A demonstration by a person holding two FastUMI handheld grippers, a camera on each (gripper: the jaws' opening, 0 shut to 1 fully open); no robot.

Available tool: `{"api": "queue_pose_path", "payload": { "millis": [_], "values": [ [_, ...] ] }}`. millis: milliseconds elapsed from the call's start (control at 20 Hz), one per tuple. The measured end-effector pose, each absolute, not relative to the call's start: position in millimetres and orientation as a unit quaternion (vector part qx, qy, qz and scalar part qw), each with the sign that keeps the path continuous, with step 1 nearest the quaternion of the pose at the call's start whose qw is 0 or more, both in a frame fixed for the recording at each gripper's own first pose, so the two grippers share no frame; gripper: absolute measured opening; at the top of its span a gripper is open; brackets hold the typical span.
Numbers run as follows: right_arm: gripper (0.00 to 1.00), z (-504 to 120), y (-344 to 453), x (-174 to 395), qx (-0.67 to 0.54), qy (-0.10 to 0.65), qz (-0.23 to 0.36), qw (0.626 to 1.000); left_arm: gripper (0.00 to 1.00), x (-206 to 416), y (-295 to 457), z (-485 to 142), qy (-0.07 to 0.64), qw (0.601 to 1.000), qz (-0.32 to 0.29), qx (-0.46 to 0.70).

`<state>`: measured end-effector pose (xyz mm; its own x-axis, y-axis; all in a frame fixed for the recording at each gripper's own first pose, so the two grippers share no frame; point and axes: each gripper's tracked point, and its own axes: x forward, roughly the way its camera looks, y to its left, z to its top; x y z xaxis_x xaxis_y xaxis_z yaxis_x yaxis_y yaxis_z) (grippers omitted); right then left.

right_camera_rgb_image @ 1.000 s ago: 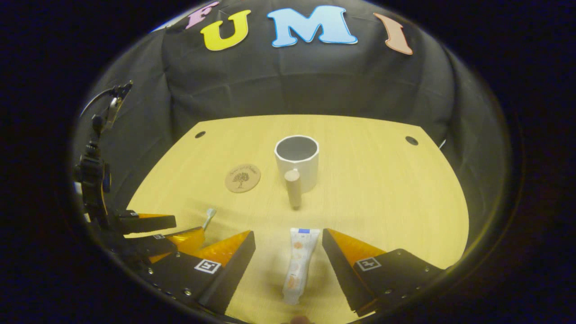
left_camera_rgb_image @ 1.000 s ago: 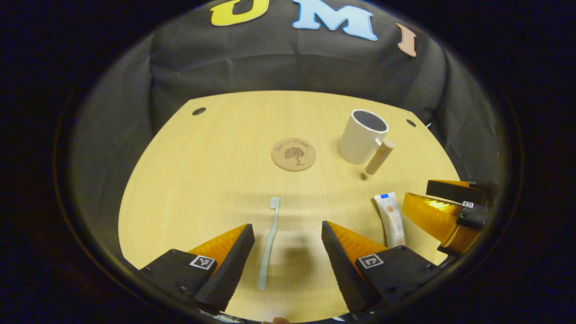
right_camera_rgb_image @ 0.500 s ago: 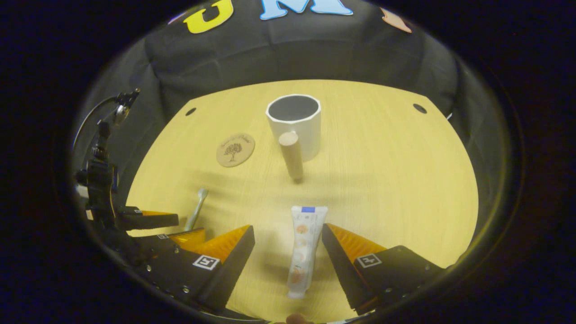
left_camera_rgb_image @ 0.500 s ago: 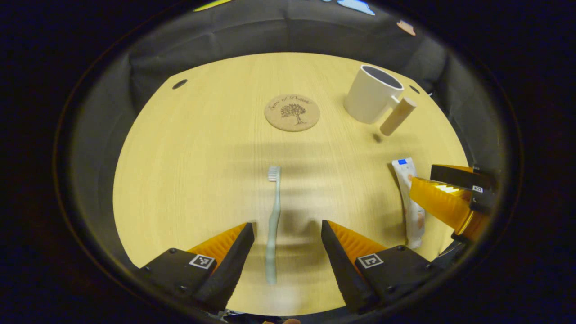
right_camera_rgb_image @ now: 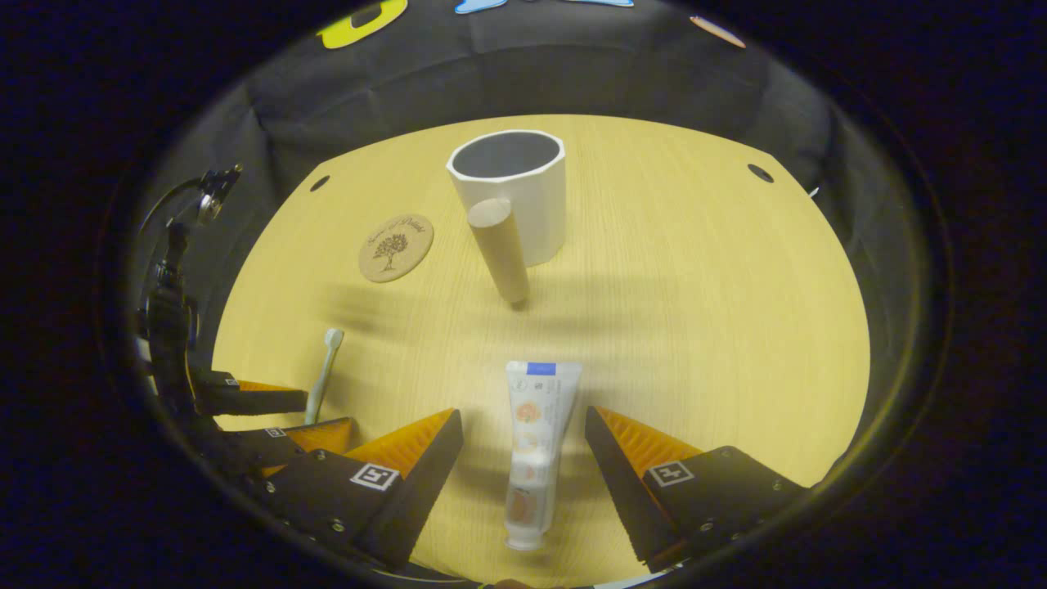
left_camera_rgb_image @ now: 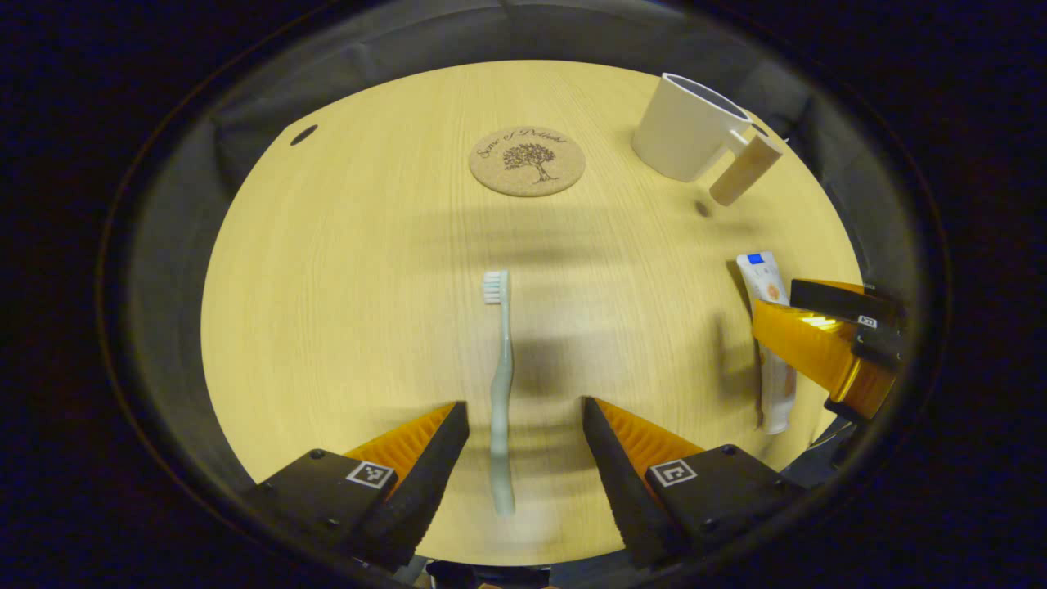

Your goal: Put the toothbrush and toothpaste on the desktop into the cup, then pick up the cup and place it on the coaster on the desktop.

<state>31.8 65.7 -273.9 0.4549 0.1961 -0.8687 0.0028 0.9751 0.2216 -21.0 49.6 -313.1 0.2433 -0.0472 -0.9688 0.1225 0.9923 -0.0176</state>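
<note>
- In the left gripper view, the left gripper (left_camera_rgb_image: 523, 409) has its fingers spread wide apart, one on each side of the toothbrush (left_camera_rgb_image: 501, 384), neither finger touching it.
- The toothbrush is pale green and lies flat on the wooden desktop (left_camera_rgb_image: 343, 311), bristle head toward the far side, handle end running down between the two fingers.
- In the right gripper view, the right gripper (right_camera_rgb_image: 523, 417) is likewise released, its fingers straddling the toothpaste tube (right_camera_rgb_image: 532, 446) with a gap on both sides.
- The toothpaste tube lies flat on the desktop, its flat crimped end with the blue mark pointing toward the cup (right_camera_rgb_image: 515, 192) and its cap end nearest the camera.
- The cup is white with a straight wooden handle (right_camera_rgb_image: 501, 249) sticking out toward the right gripper; it stands upright and empty on the far part of the desktop.
- The round cork coaster (right_camera_rgb_image: 396, 247), printed with a tree, lies left of the cup, near it but apart, with nothing on it.
- In the left gripper view the coaster sits straight ahead beyond the toothbrush, and the cup is at the far right.
- Each view also catches the other gripper at its edge, low over the desktop beside its item.
</note>
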Motion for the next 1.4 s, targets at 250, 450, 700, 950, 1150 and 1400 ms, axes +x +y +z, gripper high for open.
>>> {"api": "queue_pose_path", "payload": {
  "millis": [250,450,700,950,1150,1400],
  "values": [
    [0.91,-281,73,23,0.101,0.535,0.064,0.836,0.92,-20,51,-313,0.613,0.787,-0.06,0.037],
    [0.77,-293,72,16,0.109,0.545,0.054,0.83,0.72,-15,48,-314,0.608,0.79,-0.068,0.043],
    [0.34,-294,69,16,0.133,0.543,0.051,0.828,0.17,-13,52,-312,0.597,0.799,-0.062,0.04],
    [0.25,-293,67,17,0.166,0.532,0.063,0.828,0.11,-12,50,-311,0.586,0.804,-0.082,0.057],
    [0.17,-292,67,19,0.162,0.52,0.077,0.835,0.08,-10,46,-312,0.567,0.816,-0.097,0.057],
    [0.17,-289,64,18,0.17,0.496,0.096,0.846,0.08,-13,46,-307,0.55,0.828,-0.103,0.034]
  ]
}}
